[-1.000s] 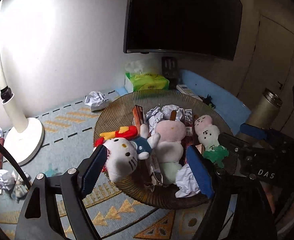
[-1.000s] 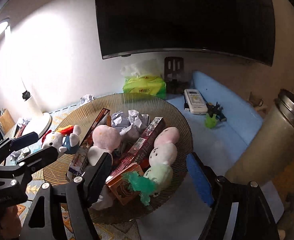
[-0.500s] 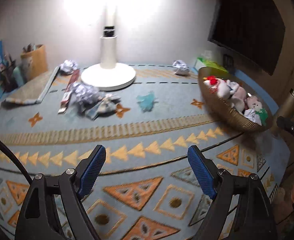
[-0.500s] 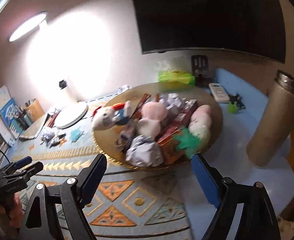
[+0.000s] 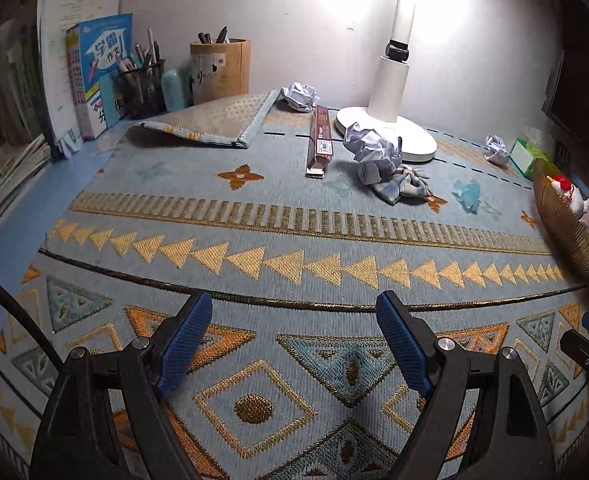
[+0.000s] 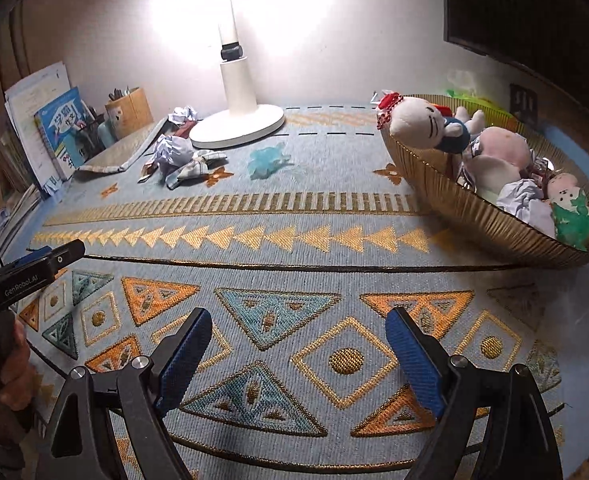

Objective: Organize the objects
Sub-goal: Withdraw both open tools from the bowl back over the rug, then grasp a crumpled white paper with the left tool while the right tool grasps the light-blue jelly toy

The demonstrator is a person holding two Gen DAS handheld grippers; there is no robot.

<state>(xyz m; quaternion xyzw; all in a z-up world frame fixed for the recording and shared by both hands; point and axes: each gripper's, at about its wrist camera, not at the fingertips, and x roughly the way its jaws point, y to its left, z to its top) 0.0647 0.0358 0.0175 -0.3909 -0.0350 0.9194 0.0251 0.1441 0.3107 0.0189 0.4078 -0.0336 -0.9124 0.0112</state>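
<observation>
— While the woven gold basket (image 6: 490, 220) at the mat's right edge already brims with plush toys and crumpled paper, what is left out on the desk?

— Loose pieces lie near the white lamp base (image 5: 390, 136): a crumpled paper ball (image 5: 370, 148) touching a small checked cloth bundle (image 5: 404, 186), a long brown carton (image 5: 320, 140) just to their left, a pale blue plastic toy (image 5: 468, 196) towards the basket, another paper wad (image 5: 300, 96) behind the carton, and one more (image 5: 496, 150) by the green tissue pack (image 5: 528, 156).

— And the grippers?

— Both hang over the patterned mat (image 5: 294, 240), well short of any of it. The left gripper (image 5: 294, 344) has its blue ribbed pads spread wide with nothing between them; the right gripper (image 6: 298, 354) is likewise spread and empty.

— How should the pick go?

— Probably by taking the paper ball first. It is light, springy and irregular, so it seems wise to straddle its widest part and close gently, or it may squirt out. The cloth bundle is limp and should be pinched at a thick fold. The carton is rigid and slim, best gripped across its narrow width near the middle so that it does not swing.

— Any hazards?

— The mat's folded-back corner (image 5: 210, 128) and the lamp's stem (image 5: 394, 76) stand close by, and the basket looks full enough that a careless drop could roll a toy out
</observation>
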